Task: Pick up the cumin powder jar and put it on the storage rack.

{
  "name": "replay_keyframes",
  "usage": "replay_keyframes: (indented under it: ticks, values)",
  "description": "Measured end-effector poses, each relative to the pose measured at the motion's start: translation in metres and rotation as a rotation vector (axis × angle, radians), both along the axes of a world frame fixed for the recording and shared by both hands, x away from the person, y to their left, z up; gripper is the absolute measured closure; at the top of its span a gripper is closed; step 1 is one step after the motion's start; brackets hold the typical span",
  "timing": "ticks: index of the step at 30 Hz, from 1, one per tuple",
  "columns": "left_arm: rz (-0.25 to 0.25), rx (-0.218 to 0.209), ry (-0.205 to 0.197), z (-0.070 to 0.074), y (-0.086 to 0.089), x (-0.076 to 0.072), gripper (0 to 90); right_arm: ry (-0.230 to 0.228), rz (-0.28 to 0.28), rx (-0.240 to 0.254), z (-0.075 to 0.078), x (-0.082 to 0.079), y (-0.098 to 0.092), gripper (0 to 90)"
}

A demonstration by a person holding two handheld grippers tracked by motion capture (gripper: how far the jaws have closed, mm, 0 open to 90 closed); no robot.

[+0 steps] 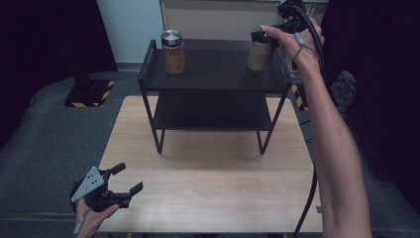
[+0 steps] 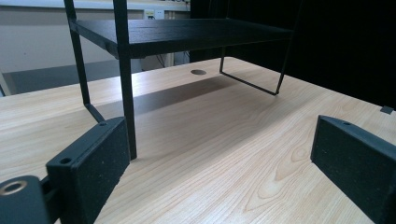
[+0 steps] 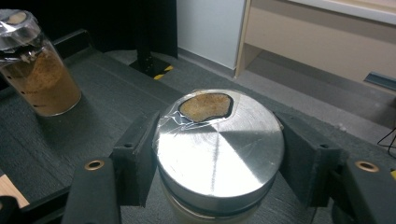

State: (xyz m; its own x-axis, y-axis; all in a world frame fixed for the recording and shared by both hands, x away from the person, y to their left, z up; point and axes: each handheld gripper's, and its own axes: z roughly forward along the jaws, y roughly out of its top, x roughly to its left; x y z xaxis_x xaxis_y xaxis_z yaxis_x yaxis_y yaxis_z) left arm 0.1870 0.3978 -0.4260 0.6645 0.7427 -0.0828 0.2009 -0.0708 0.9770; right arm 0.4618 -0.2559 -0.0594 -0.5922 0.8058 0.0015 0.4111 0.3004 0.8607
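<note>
Metal-lidded jar [image 3: 219, 154] in right gripper [image 3: 217, 158]

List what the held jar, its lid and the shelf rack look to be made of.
Jar: seemingly clear glass or plastic, since the brown powder shows through.
Lid: likely brushed metal, silvery with fine radial sheen, under a clear film.
Shelf rack: matte black boards, perhaps painted wood, grain faintly visible, on thin black bars that look like metal.

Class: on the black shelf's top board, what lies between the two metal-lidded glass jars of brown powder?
Nothing: the high view shows bare black board between the left jar and the clamped right jar.
</note>
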Motion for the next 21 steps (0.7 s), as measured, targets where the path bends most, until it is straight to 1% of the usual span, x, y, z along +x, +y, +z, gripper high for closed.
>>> replay_keyframes:
  ticks: [7, 10, 12, 13, 15, 17, 19, 21]
  values:
    - [-0.006, 0.000, 0.000, 0.000, 0.000, 0.000, 3.3, 0.023, 0.001, -0.006, -0.008, 0.006, 0.001, 35.5]
    - [-0.015, 0.008, 0.001, 0.001, -0.001, 0.001, 3.3, 0.025, 0.001, 0.017, -0.012, 0.006, -0.003, 35.4]
    - [-0.017, 0.010, 0.000, 0.001, -0.002, 0.001, 3.3, 0.014, 0.018, 0.022, -0.015, 0.006, -0.007, 34.9]
    - [-0.018, 0.010, 0.001, 0.001, -0.002, 0.001, 3.4, 0.010, 0.024, 0.030, -0.017, 0.005, -0.009, 31.9]
    - [-0.017, 0.009, 0.001, 0.001, -0.002, 0.001, 3.4, 0.011, 0.030, 0.068, -0.021, 0.004, -0.013, 20.8]
    - [-0.016, 0.009, 0.000, 0.001, -0.002, 0.001, 3.4, -0.031, 0.012, 0.066, -0.022, -0.004, -0.013, 13.9]
    - [-0.016, 0.009, -0.003, 0.001, -0.002, 0.001, 3.4, -0.044, 0.004, 0.108, -0.023, -0.008, -0.020, 10.3]
    - [-0.018, 0.009, -0.003, 0.001, -0.002, 0.001, 3.4, -0.069, -0.014, 0.110, -0.022, -0.015, -0.024, 6.9]
